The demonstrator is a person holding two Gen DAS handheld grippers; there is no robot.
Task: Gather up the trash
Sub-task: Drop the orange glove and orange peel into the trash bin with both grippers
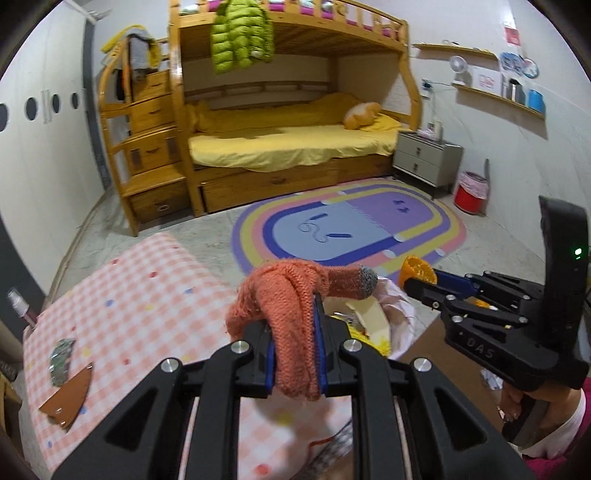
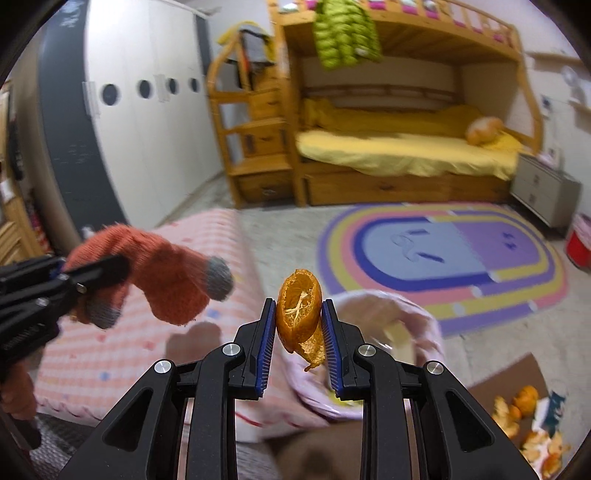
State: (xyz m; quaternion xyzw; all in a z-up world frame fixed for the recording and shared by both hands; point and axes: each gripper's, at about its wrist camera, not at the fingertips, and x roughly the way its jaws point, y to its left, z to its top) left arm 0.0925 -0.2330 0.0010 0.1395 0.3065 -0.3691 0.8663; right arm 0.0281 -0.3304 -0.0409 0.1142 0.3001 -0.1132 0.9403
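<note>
Left tool [image 1: 295, 328] angled downward pinches orange glove [image 1: 291, 295]; right tool [image 2: 299, 314] likewise pinches orange peel [image 2: 299, 314].

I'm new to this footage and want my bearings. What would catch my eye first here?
Up front, the left claw is shut on an orange knitted glove, and the right claw pinches a piece of orange peel over a pink-lined bin. Behind them stands a wooden bunk bed with yellow bedding and a lime-green puffer jacket hanging from its top rail, above a rainbow-bordered rug.
</note>
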